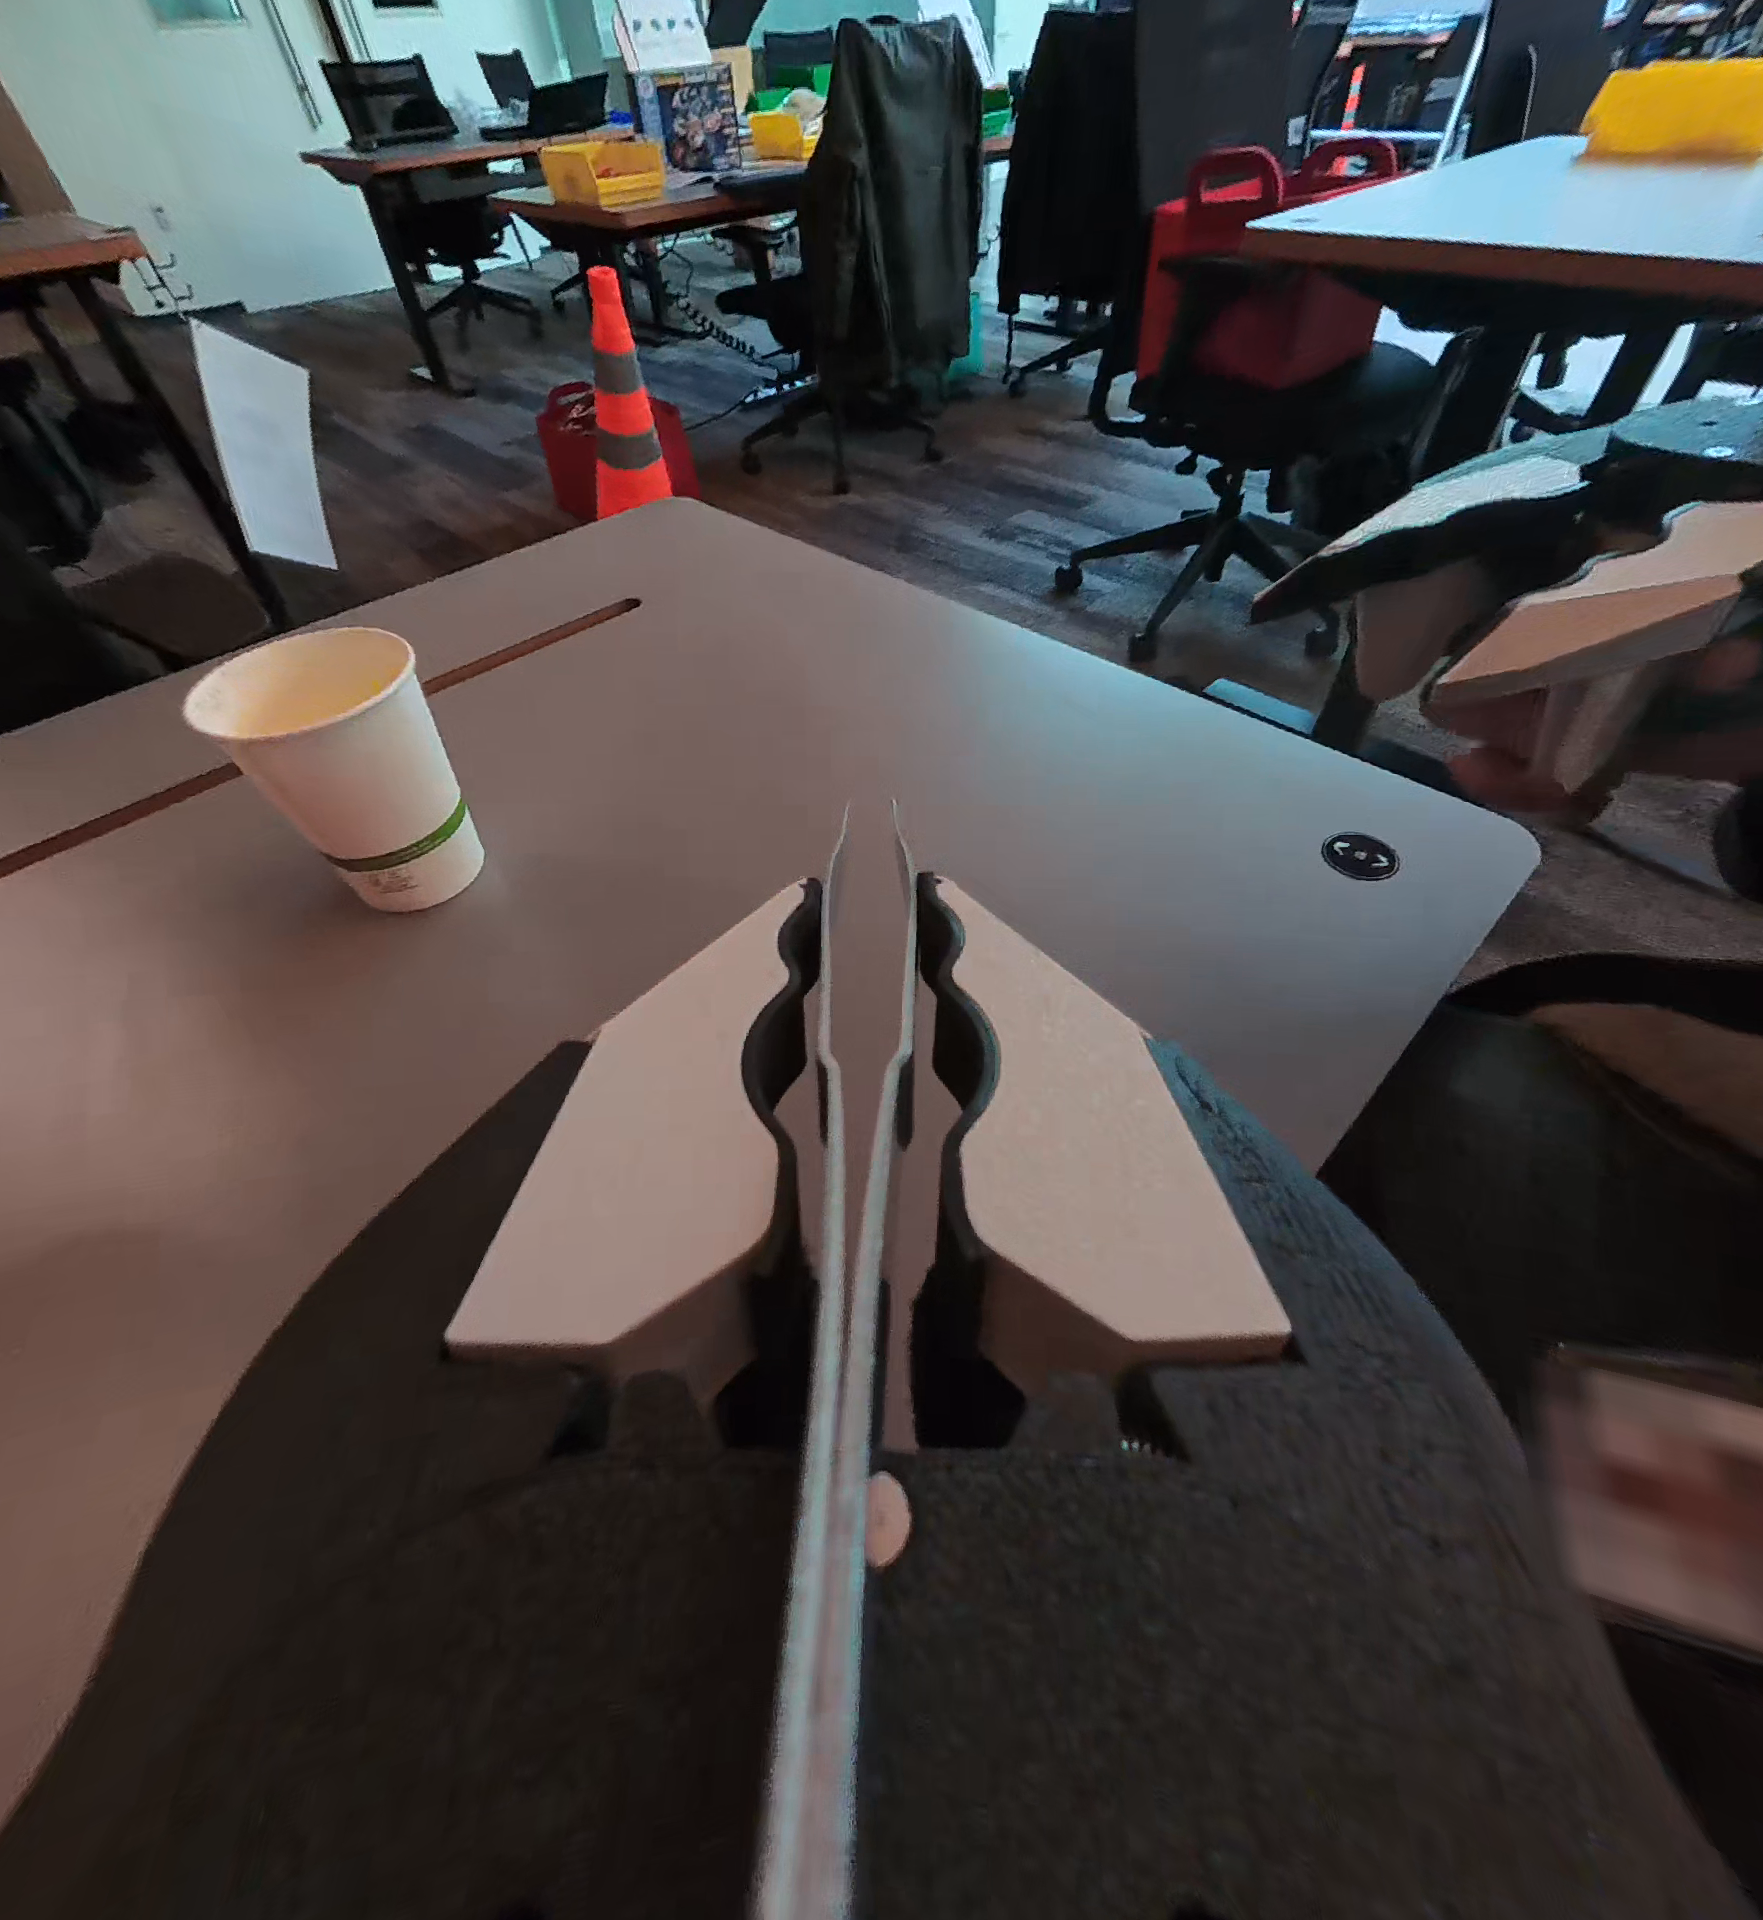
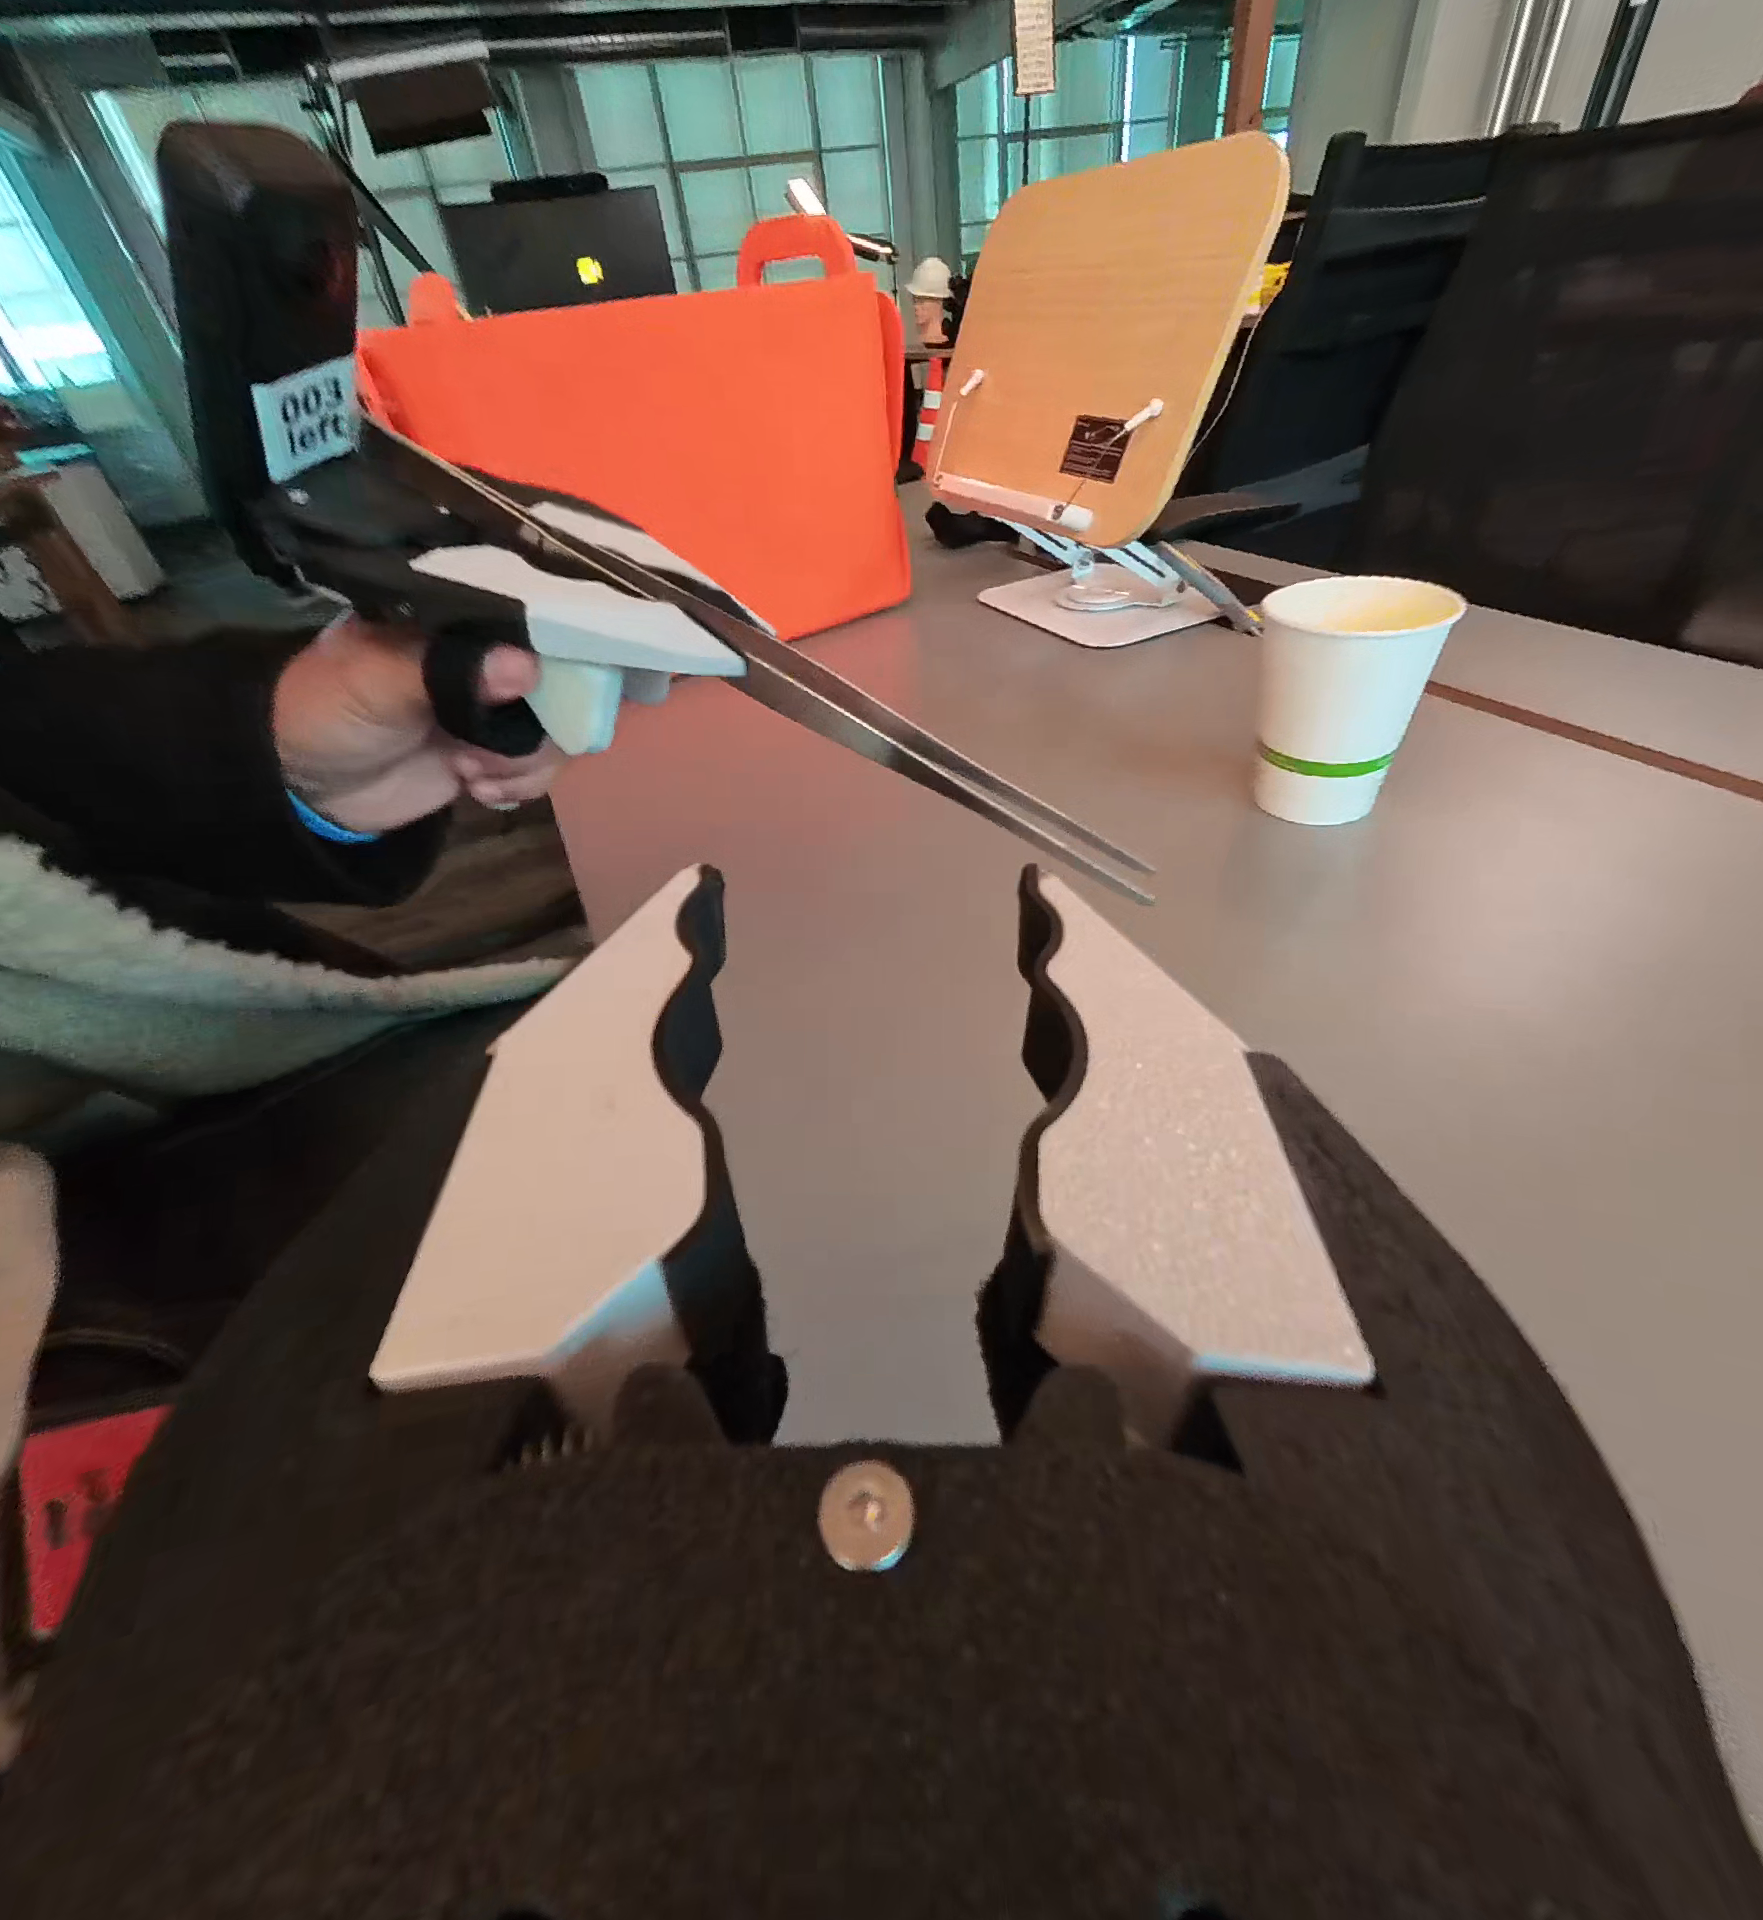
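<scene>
My left gripper [image 1: 869,883] is shut on a pair of long metal tweezers [image 1: 861,1039]. They stick out forward over the grey table [image 1: 1064,707], with the tips slightly apart and nothing between them. A white paper cup [image 1: 347,769] with a green band stands upright to the left of the tips. My right gripper [image 2: 872,883] is open and empty, low over the table [image 2: 1479,1091]. In the right wrist view the left gripper [image 2: 648,634], held by a hand, points the tweezers [image 2: 908,748] toward the cup [image 2: 1344,696]. The tweezer tips end just above my right fingertip. The right gripper also shows at the right of the left wrist view [image 1: 1542,613].
An orange felt bag [image 2: 669,436] and a wooden book stand [image 2: 1105,343] stand at the table's far side. A long slot [image 1: 534,649] runs behind the cup and a black round button [image 1: 1360,857] sits near the corner. An orange traffic cone [image 1: 622,405] and office chairs stand beyond. One gripper's finger ends stand about 15 cm off the other's.
</scene>
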Demonstrator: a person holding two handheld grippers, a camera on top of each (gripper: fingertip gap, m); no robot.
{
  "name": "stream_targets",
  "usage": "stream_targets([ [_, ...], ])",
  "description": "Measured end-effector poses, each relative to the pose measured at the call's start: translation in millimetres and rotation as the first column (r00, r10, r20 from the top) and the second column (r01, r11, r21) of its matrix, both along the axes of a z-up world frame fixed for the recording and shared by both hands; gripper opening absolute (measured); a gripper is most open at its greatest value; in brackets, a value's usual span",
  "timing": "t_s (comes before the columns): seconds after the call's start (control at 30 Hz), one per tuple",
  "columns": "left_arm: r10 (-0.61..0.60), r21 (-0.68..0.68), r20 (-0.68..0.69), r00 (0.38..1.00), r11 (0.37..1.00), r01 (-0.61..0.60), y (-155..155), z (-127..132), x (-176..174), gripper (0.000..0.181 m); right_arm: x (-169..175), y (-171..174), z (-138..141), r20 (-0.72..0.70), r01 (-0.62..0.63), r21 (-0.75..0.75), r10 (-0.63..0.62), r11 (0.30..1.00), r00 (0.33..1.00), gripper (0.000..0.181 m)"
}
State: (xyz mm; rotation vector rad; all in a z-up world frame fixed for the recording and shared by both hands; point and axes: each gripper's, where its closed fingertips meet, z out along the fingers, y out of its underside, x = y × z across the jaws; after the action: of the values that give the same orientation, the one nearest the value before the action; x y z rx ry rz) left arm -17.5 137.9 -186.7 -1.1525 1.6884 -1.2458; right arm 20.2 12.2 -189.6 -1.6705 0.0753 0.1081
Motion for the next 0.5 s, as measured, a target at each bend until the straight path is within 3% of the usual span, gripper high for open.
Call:
stream_targets([
  [0.13, 0.001, -0.040, 0.078, 0.997, 0.999, 0.002, -13, 12, -3, 0.017, -4, 10, 6, -0.231, 0.003, 0.066, 0.013, 0.998, 0.973, 0.055],
  [0.3, -0.043, -0.012, 0.191, 0.981, 0.999, 0.046, -35, 33, -11, 0.017, -8, 34, -5, -0.338, 0.031, 0.022, -0.022, 0.999, 0.941, 0.067],
  [0.4, -0.096, 0.039, 0.266, 0.959, 0.995, 0.089, -49, 42, -19, 0.017, -18, 48, 0, -0.490, 0.007, 0.064, 0.025, 0.998, 0.872, 0.070],
  [0.5, -0.146, 0.084, 0.308, 0.940, 0.989, 0.125, -59, 44, -25, 0.017, -28, 61, 17, -0.642, -0.070, 0.174, 0.167, 0.982, 0.748, 0.067],
])
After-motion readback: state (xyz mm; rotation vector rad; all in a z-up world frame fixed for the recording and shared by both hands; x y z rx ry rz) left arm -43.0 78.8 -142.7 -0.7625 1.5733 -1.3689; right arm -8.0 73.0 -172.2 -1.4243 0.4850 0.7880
